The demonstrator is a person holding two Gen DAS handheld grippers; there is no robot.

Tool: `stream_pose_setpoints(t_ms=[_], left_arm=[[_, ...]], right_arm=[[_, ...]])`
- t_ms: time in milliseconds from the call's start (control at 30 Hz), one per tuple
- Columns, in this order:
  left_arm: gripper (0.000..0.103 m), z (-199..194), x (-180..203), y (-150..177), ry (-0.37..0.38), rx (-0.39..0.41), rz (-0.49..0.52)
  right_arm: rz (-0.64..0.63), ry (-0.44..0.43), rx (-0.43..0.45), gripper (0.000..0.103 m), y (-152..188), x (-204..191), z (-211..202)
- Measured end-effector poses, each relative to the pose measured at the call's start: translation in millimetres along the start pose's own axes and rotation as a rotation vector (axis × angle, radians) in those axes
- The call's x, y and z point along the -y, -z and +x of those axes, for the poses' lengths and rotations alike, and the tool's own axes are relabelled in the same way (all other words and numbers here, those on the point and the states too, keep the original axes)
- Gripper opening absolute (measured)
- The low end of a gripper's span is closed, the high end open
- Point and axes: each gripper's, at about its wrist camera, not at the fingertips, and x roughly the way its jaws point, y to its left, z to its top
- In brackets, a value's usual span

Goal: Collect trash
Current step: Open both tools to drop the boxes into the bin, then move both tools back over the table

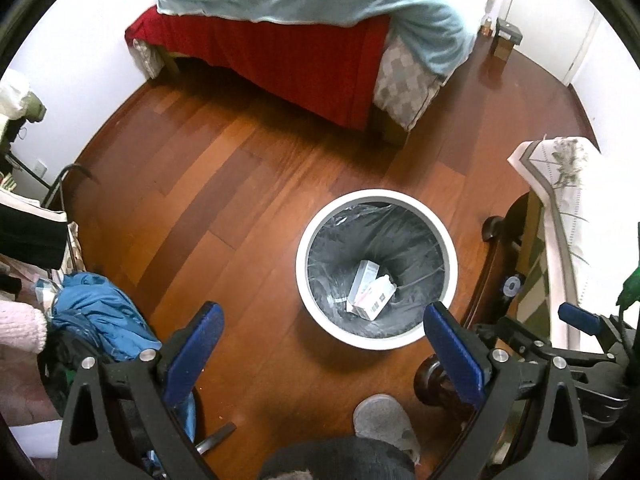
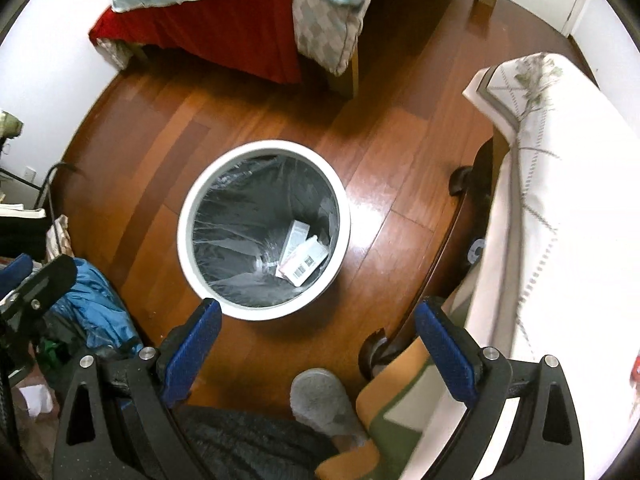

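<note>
A round white trash bin (image 1: 308, 236) with a grey plastic liner stands on the wooden floor; it also shows in the right wrist view (image 2: 188, 220). Small white cardboard boxes (image 1: 370, 290) lie at its bottom, also seen in the right wrist view (image 2: 302, 258). My left gripper (image 1: 320, 348) is open and empty, held above the floor just in front of the bin. My right gripper (image 2: 316, 344) is open and empty, above the bin's near rim. The right gripper's blue finger (image 1: 580, 316) shows at the right of the left wrist view.
A bed (image 1: 280, 48) with a red sheet and pale blue duvet stands at the back. A table with a white cloth (image 2: 552, 200) is on the right. A heap of blue clothes (image 1: 96, 312) lies at the left. A grey slipper (image 2: 320, 400) is below.
</note>
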Motion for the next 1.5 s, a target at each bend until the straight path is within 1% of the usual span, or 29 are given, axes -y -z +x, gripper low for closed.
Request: stream_pose_setpoints(t_ms=[233,333,400,467,633,733,833,900,967,1033,1133,1167,1200,1267,1367,1433,1500], left_arm=[[0.102,-56,5,16,-0.002,0.076,0.015],[0.102,-82,11,25,-0.007,0.108,0.025],[0.102,-100,13,31,0.003,0.130,0.019],[0.102,-113,17,36,-0.004,0.145,0.015],[0.102,-140,35,44,-0.010,0.192,0.029],[0.102,-153,60,45,0.009,0.219,0.061],[0.102,-155,90,46,0.039,0.218,0.096],[0.102,-148,124,46,0.072,0.196,0.135],[0.102,-141,158,48,0.103,0.170,0.175],[0.102,-127,202,51,0.124,0.143,0.232],[0.102,-106,259,55,0.133,0.100,0.307],[0.102,-93,286,57,0.139,0.070,0.340],[0.102,-87,299,59,0.140,0.058,0.354],[0.102,-65,340,64,0.129,0.016,0.396],[0.102,-39,379,70,0.101,-0.030,0.448],[0.102,-22,396,70,0.089,-0.064,0.474],[0.102,-9,409,71,0.065,-0.093,0.497]], right_arm=[[-0.009,-0.041,0.112,0.099,23,8,-76],[-0.009,-0.062,0.153,0.099,33,12,-103],[-0.010,-0.079,0.178,0.099,41,16,-124],[-0.002,-0.099,0.198,0.099,50,21,-141],[0.049,-0.183,0.232,0.099,74,43,-176],[0.103,-0.222,0.252,0.099,88,69,-197],[0.191,-0.233,0.260,0.099,104,112,-213],[0.244,-0.211,0.261,0.099,116,145,-221],[0.306,-0.160,0.267,0.099,129,182,-227],[0.382,-0.112,0.257,0.099,142,223,-227],[0.520,-0.044,0.241,0.099,165,292,-224],[0.573,-0.015,0.231,0.099,175,321,-223],[0.612,0.003,0.227,0.099,181,341,-220],[0.696,0.040,0.216,0.099,190,386,-212],[0.777,0.047,0.193,0.098,192,439,-189],[0.801,0.037,0.175,0.098,184,460,-174],[0.820,0.008,0.160,0.096,174,476,-157]])
